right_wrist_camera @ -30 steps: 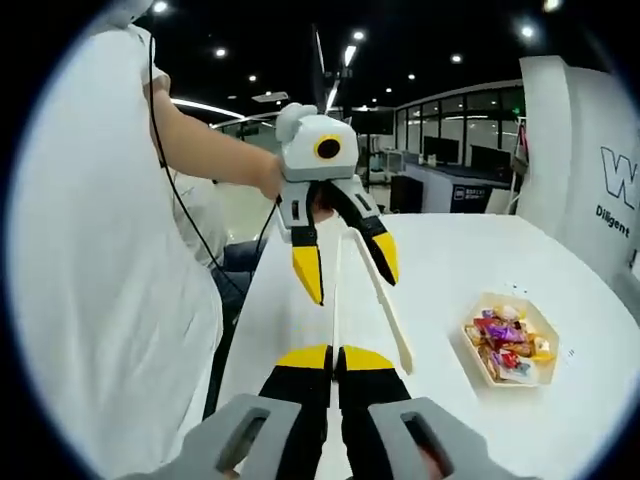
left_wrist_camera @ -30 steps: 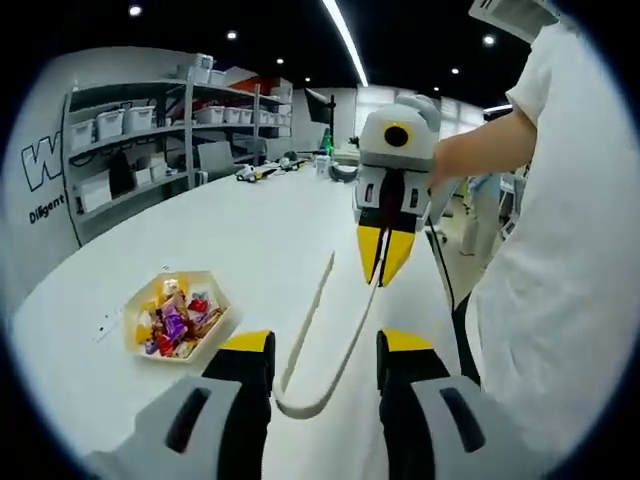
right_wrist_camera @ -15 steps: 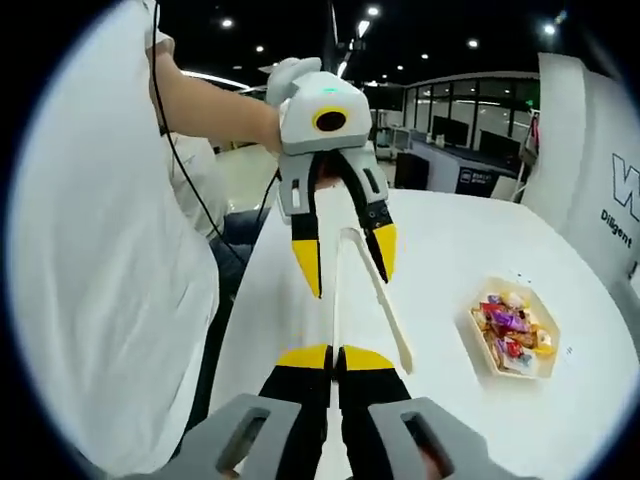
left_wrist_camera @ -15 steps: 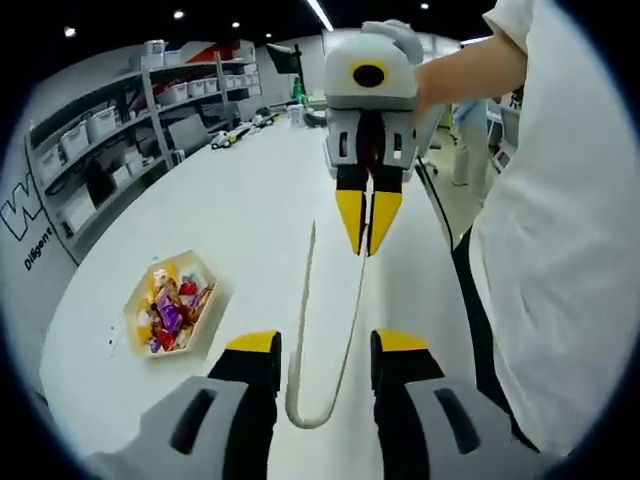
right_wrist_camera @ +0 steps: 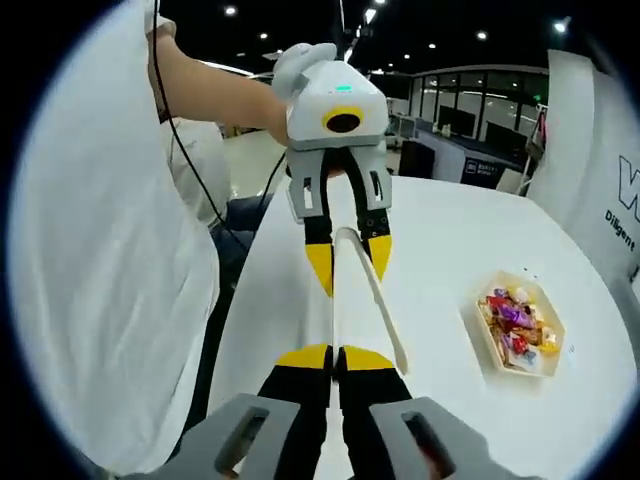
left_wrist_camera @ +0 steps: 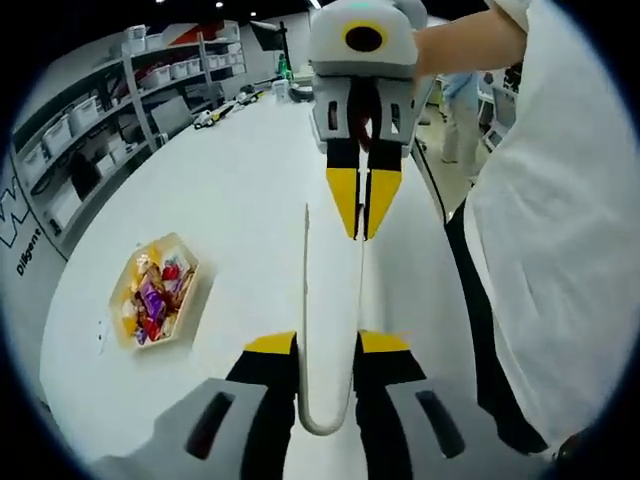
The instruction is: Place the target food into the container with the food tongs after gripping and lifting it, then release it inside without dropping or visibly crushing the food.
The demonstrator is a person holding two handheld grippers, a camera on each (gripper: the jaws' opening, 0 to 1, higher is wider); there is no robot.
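Both hand-held grippers are on the white food tongs (left_wrist_camera: pixel 330 330) above the white table (left_wrist_camera: pixel 230 200): the left hand-held gripper (left_wrist_camera: pixel 325 345) has its jaws closed around the looped end, and the right hand-held gripper (right_wrist_camera: pixel 335 353) is pinched tight on one arm's tip. The left gripper view gets shelving (left_wrist_camera: pixel 90 130) behind; the right gripper view gets dark glass offices. The tray (right_wrist_camera: pixel 520 330) of wrapped sweets sits off to the side, pieces too small to sort.

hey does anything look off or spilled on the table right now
Nothing looks spilled or damaged. The sweets sit inside the hexagonal tray on the white table. The white tongs are held in the air between the left gripper and the right gripper.
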